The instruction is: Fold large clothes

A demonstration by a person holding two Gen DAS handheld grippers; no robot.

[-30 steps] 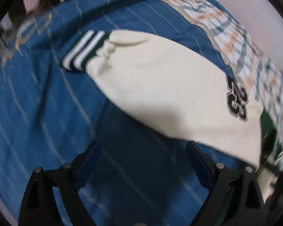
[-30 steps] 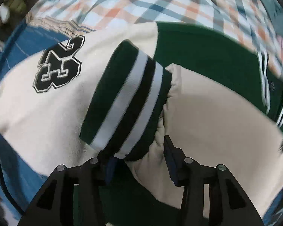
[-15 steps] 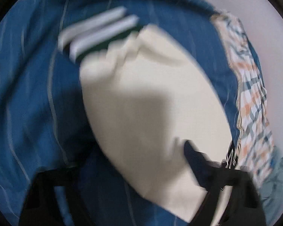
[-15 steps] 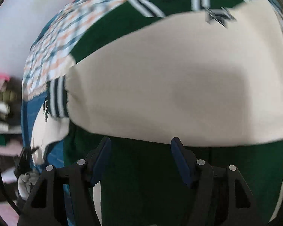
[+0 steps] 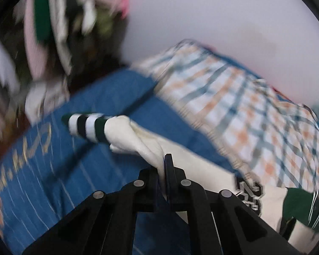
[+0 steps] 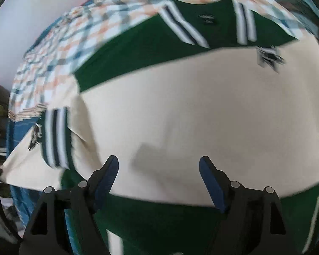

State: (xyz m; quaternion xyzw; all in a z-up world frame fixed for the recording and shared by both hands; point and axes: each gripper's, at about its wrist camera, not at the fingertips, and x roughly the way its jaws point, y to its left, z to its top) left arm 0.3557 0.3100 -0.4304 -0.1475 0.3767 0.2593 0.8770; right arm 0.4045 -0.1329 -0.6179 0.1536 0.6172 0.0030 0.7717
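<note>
Carrying the cream fabric sleeve (image 5: 138, 140) clamped in my left gripper (image 5: 164, 178), I lay it flat across the green-and-cream varsity jacket (image 6: 202, 110). My right gripper (image 6: 159, 170), jaws just opening and empty, smooths it.

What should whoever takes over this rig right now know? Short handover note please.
Left gripper: shut, pinching the cream sleeve of the green-and-cream varsity jacket just behind its striped green cuff.
Right gripper: jaws have just been opening, nothing between them, over the other cream sleeve.
Jacket lies on the blue bedspread, beside a plaid blanket.
Done: one sleeve lies folded across the green body.
Left: bring the held sleeve across, then fold the body.
</note>
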